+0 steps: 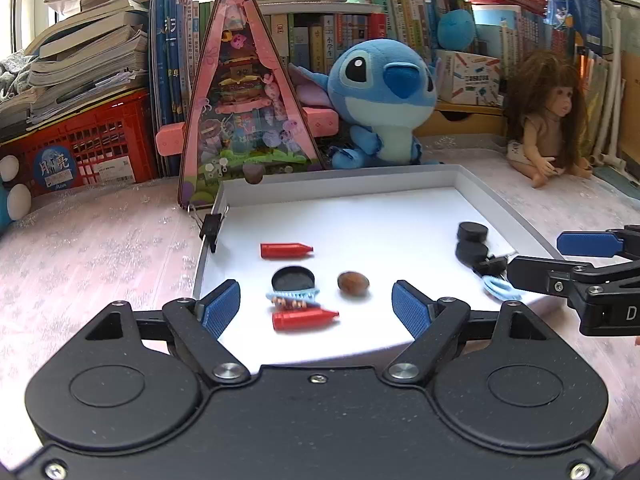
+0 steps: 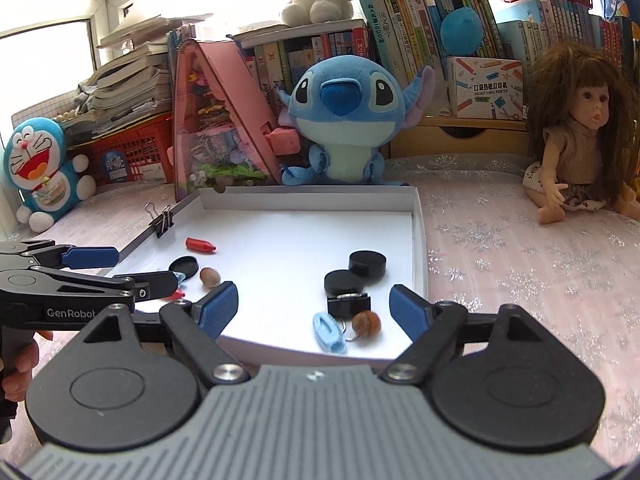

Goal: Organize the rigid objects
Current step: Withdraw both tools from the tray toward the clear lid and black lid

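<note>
A white shallow tray point(image 1: 400, 176) point(image 2: 312, 196) lies on the pink cloth. In it lie two red crayon-shaped pieces point(image 1: 285, 249) point(image 1: 304, 319), a black round lid point(image 1: 293, 279), a light blue hair clip point(image 1: 292, 295), a brown nut point(image 1: 353, 282) point(image 2: 210, 277), two black pucks point(image 2: 367, 263) point(image 2: 343, 282), a black binder clip point(image 2: 349, 305), a second light blue clip point(image 2: 330, 332) and an orange marble point(image 2: 366, 322). My left gripper point(image 1: 316, 312) hangs open over the tray's near edge, nothing between its fingers. My right gripper point(image 2: 314, 312) is open too, above the marble and clip.
A binder clip point(image 1: 214, 226) point(image 2: 162, 220) grips the tray's left wall. Behind the tray stand a pink triangular toy house point(image 1: 244, 104), a blue plush point(image 1: 380, 92) point(image 2: 340, 116), a doll point(image 1: 552, 120) point(image 2: 576, 132), a red crate point(image 1: 80, 148) and shelves of books. A person's hand point(image 2: 20, 364) holds the left gripper's handle.
</note>
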`<state>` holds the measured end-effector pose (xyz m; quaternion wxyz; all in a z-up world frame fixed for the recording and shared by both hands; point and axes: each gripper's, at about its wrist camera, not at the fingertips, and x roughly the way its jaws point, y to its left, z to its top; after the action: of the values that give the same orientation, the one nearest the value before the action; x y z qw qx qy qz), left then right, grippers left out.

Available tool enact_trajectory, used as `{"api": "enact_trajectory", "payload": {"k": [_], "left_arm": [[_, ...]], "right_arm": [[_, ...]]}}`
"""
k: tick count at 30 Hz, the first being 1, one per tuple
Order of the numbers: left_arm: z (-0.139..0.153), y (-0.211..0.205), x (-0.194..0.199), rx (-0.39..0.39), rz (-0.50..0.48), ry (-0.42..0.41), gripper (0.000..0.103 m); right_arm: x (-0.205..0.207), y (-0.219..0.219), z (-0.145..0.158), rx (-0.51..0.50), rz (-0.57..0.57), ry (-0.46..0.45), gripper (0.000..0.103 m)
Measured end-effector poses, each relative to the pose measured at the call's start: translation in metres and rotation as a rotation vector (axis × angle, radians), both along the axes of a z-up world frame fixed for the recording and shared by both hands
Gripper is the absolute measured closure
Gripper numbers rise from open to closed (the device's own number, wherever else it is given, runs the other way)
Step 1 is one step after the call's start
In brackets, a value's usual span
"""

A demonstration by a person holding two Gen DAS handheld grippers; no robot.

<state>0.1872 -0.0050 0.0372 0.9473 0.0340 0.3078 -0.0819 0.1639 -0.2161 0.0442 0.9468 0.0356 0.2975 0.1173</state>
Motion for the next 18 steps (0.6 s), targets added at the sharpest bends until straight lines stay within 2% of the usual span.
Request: {"api": "enact_trajectory", "payload": {"k": [9, 18], "left_arm": [[-0.001, 0.005, -0.040, -0.010, -0.048, -0.020, 0.019], [-0.007, 0.012, -0.081, -0.013, -0.068, -0.030, 0.019]], "right_arm": [[-0.032, 0.008, -0.001, -0.026, 0.062, -0.039, 0.006], [-0.059, 0.017, -0.004, -0.045, 0.123, -0.053, 0.004]]}}
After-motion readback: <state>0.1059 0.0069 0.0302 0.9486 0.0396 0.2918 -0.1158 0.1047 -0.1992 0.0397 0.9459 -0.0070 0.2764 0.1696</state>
